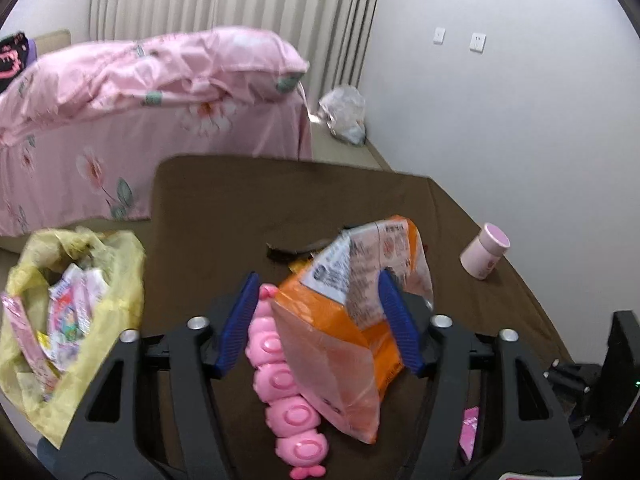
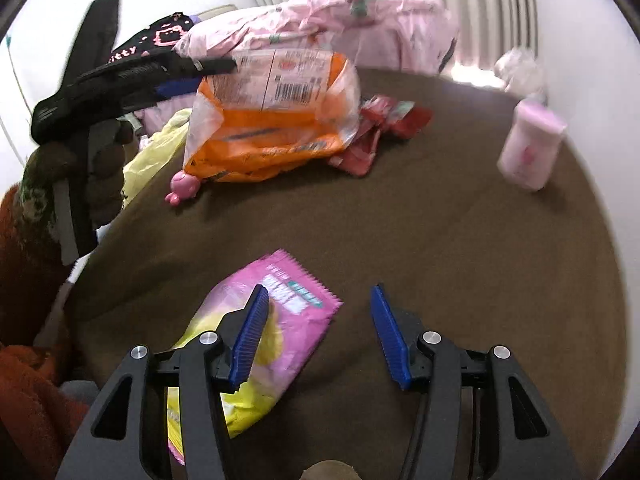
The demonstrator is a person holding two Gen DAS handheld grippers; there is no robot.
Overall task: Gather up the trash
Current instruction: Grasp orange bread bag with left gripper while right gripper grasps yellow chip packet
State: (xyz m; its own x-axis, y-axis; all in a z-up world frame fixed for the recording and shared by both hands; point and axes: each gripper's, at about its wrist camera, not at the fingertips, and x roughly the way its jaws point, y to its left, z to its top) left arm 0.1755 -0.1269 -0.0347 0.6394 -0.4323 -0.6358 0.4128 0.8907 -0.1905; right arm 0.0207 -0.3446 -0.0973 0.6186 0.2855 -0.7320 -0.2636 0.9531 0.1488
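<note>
My left claw [image 1: 318, 312] stood about the orange snack bag [image 1: 352, 300]; its right pad touched the bag, the left pad stood clear, so I could not tell whether it gripped. The bag lay on the brown bench [image 1: 248, 200], over a pink toy [image 1: 280, 384], with the yellow trash bag [image 1: 80, 304] off the bench's left edge. My right claw [image 2: 318, 332] hung wide open and held nothing, its left finger over a pink wrapper [image 2: 280, 320] lying flat on the bench.

At frame centre, the left gripper [image 1: 318, 320] brackets an orange snack bag [image 1: 340, 320] lying over a pink toy [image 1: 280, 380] on the brown table [image 1: 240, 208]. A yellow trash bag [image 1: 72, 304] sits lower left.
</note>
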